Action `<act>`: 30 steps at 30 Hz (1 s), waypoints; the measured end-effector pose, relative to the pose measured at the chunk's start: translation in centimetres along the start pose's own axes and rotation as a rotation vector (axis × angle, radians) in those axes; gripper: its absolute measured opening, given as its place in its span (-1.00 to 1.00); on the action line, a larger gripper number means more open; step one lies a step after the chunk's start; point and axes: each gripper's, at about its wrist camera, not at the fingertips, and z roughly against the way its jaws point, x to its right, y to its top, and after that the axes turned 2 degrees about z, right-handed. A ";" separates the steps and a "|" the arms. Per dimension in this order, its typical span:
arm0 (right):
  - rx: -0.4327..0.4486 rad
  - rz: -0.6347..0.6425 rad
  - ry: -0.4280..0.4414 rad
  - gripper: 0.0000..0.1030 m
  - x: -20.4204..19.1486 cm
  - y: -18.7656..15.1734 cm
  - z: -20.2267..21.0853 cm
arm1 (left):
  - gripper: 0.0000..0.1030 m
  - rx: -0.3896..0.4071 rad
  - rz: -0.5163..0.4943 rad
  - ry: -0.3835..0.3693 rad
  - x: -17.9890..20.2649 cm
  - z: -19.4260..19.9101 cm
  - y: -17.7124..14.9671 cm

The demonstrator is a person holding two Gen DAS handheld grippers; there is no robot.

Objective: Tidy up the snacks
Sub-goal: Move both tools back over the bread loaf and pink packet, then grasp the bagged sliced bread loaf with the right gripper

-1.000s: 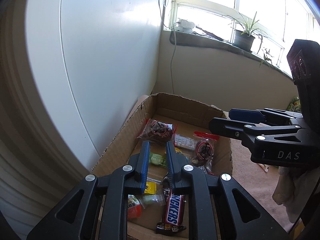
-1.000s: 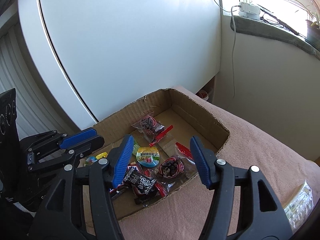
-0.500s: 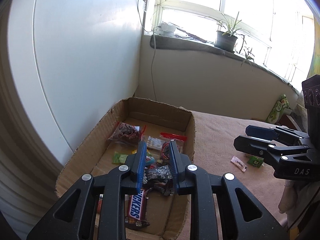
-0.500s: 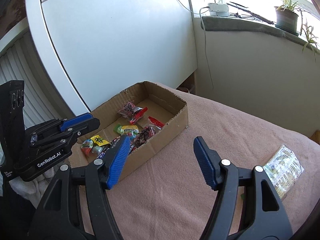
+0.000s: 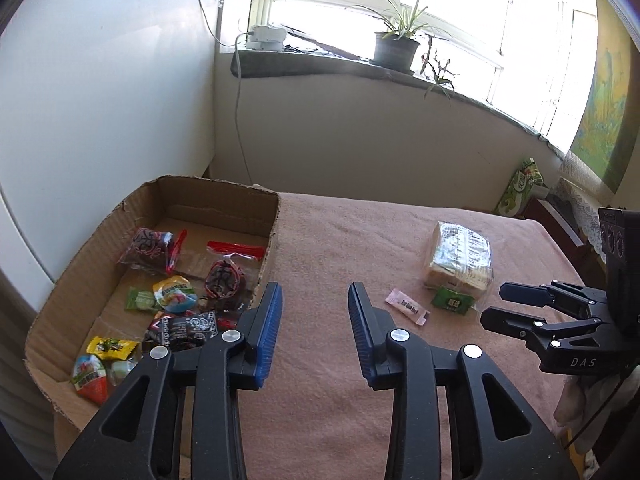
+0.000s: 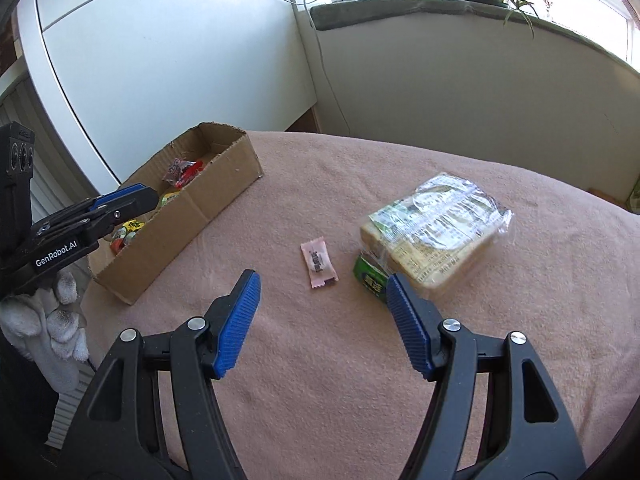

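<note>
A cardboard box [image 5: 276,216] [image 6: 224,200] holding several wrapped snacks sits at the left of a pink-covered table [image 5: 340,380]. On the cloth lie a pink sachet [image 5: 407,306] [image 6: 318,264], a green packet [image 5: 453,301] [image 6: 370,278] and a clear-wrapped bread pack [image 5: 460,258] [image 6: 436,232]. My left gripper [image 5: 314,304] hovers just right of the box; its jaws are opening with nothing between them. My right gripper [image 6: 322,292] stands open and empty, just short of the sachet and green packet. It also shows in the left wrist view [image 5: 496,304].
A white cabinet [image 6: 160,48] stands behind the box. A windowsill with a potted plant [image 5: 398,46] and a white power strip [image 5: 266,36] runs along the back wall. A green bag [image 5: 520,192] stands at the table's far right corner. A gloved hand [image 6: 52,340] holds the left gripper.
Both grippers have swung right, away from over the box, toward the loose snacks on the cloth. The left jaws have spread from nearly shut to clearly apart; the right jaws stayed wide.
</note>
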 end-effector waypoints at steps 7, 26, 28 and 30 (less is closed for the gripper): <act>-0.033 -0.055 0.001 0.33 2.8 -1.9 -0.3 | -0.37 -0.048 -0.029 -0.044 2.6 -1.8 -0.4; -0.021 -0.277 0.069 0.59 8.5 -1.8 -0.8 | 0.12 -0.196 0.095 -0.293 5.2 -8.1 2.4; -0.014 -0.337 0.109 0.59 9.6 -1.6 -0.8 | 0.12 -0.233 0.129 -0.339 5.5 -9.6 2.7; -0.006 -0.395 0.149 0.59 10.7 -1.4 -1.0 | 0.12 -0.274 0.172 -0.387 5.6 -11.1 2.9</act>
